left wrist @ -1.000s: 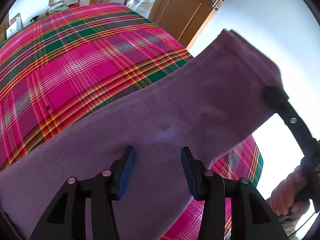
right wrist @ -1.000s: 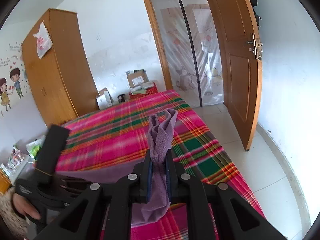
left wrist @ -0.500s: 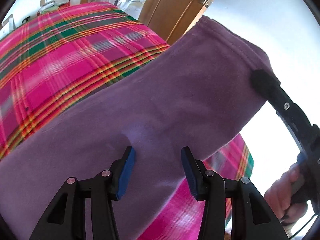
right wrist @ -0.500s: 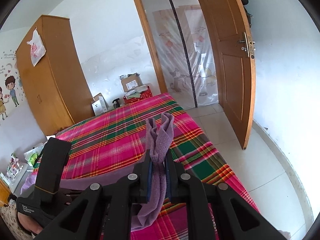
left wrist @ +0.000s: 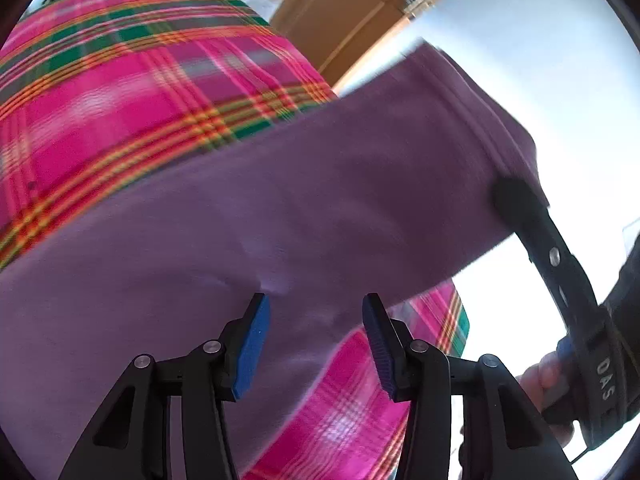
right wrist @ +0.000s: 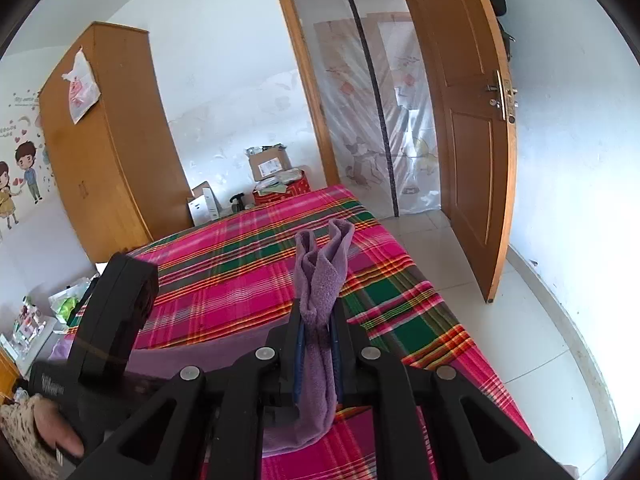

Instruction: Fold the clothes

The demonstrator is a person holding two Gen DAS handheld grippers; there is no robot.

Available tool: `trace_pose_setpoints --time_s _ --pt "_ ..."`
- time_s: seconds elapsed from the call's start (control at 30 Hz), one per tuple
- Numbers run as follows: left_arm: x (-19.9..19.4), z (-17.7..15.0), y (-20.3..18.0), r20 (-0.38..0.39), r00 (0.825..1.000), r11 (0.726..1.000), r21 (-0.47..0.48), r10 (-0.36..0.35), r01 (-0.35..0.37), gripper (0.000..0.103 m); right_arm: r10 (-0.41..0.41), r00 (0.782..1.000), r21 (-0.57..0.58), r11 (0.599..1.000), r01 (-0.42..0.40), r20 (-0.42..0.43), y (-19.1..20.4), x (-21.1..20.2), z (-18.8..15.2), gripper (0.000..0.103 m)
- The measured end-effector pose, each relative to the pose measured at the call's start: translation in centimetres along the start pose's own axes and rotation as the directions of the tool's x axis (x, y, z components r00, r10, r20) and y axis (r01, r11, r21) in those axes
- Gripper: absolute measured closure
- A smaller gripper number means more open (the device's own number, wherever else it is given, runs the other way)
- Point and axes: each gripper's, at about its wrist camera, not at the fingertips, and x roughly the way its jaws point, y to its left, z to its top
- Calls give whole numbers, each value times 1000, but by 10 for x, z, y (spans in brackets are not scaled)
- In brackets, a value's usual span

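White capitals "DAS" stand sideways on the black body of the right gripper (left wrist: 516, 200), at about 4 o'clock in the left wrist view; whether more letters follow cannot be told. In the right wrist view, the left gripper's black handle (right wrist: 52, 388) carries a small white line of print at 8 o'clock, too fine to read. On the wall sticker (right wrist: 20, 128) with two cartoon figures, at 9 o'clock, a cursive line seems to begin "My", the rest blurred. The cardboard box (right wrist: 269, 165) at 12 o'clock bears a white shipping label, its print too small to read. The white bag (right wrist: 80, 88) hung on the wardrobe shows red marks, illegible.
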Motion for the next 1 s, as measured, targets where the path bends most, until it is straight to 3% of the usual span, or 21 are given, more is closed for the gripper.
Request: trace_pose_setpoints --time_s 0.23,0.5,0.63,0.87,1.0 --pt "-34 5 21 73 993 993 -60 -95 100 53 32 999 -25 999 -32 -13 19 -3 -9 91" --pt "-74 17 36 204 952 956 -140 -226 257 42 50 998 -133 990 -55 -44 61 3 -24 91" --pt "-82 10 44 202 944 936 -185 -261 299 41 52 996 -184 981 -65 -73 81 10 -34 91" --pt "-63 16 60 173 927 894 -255 -331 367 40 47 991 -195 978 -70 -124 95 23 -48 91" --pt "-61 13 63 153 941 903 -273 -301 333 40 60 988 -194 977 -88 -145 99 27 -52 91"
